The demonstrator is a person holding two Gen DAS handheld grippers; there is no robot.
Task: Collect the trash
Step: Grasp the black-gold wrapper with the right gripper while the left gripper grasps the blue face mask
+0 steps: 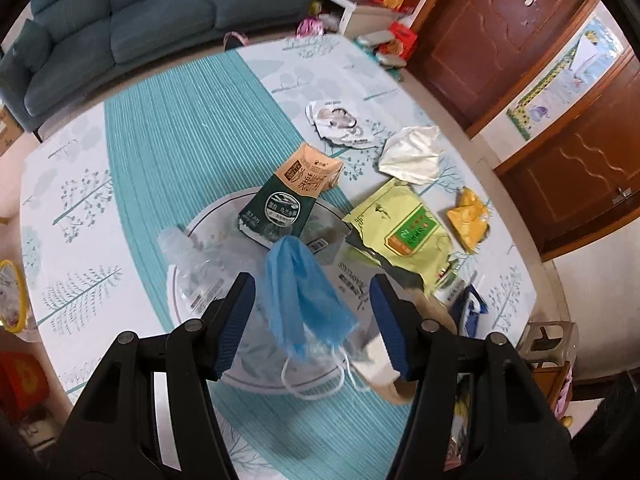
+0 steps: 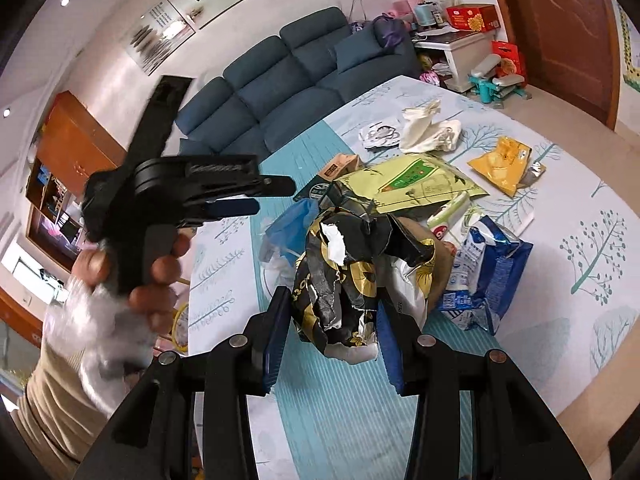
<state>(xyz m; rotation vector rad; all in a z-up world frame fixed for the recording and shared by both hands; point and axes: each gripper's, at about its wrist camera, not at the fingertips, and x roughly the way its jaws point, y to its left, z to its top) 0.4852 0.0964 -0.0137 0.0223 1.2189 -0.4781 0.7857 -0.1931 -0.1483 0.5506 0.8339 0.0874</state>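
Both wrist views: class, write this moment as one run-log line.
left gripper: open above blue face mask | right gripper: shut on crumpled black-and-gold wrapper | table: litter remains
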